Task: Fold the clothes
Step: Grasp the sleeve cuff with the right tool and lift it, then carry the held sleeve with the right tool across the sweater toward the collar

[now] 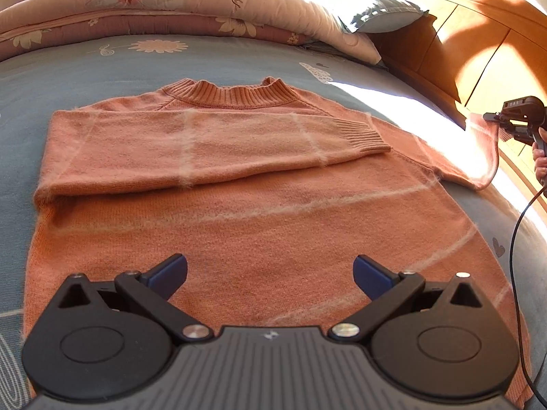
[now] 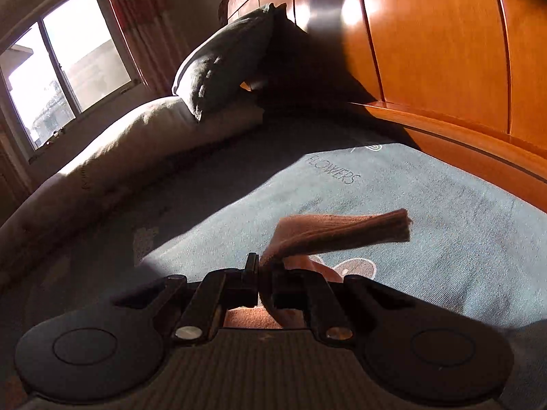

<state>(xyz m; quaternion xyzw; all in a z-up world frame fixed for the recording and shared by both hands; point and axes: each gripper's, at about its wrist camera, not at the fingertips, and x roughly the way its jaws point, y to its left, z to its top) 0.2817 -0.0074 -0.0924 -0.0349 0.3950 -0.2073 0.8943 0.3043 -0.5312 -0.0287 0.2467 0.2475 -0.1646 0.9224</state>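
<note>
Sweater [image 1: 239,205] lies flat on the bed [image 1: 85,78], right in front of the left hand-held gripper [image 1: 270,273]. It's orange-pink w/ thin pale lines, collar on the far side from that gripper. One sleeve [image 1: 205,143] is folded across the chest, its ribbed cuff pointing to the right. Bottom part of the sweater is just under the left hand-held gripper's blue fingers [image 1: 171,270].

Left hand-held gripper is wide open & holds nothing. It hangs over the sweater's lower edge.

Right hand-held gripper [image 2: 265,273] is closed tight on the other sleeve [image 2: 342,230]. The ribbed cuff sticks out past its fingers, up & to the right. In the left wrist view this gripper [image 1: 492,118] is far off to the right, beside the bed's edge, w/ the sleeve [image 1: 482,150] lifted up off the bed & pulled out from the sweater's body. A person's hand [image 1: 540,164] holds its handle, and a black cable [image 1: 516,239] hangs down from it.

Ahead of the right hand-held gripper, the blue sheet has the word FLOWERS [image 2: 333,171] on it. Past the sweater is a rolled flowery quilt [image 1: 154,3] & a pillow [image 1: 369,10]. Wooden headboard [image 2: 427,51] is on the right side. A window [image 2: 61,68] is far to the left of the right hand-held gripper.
</note>
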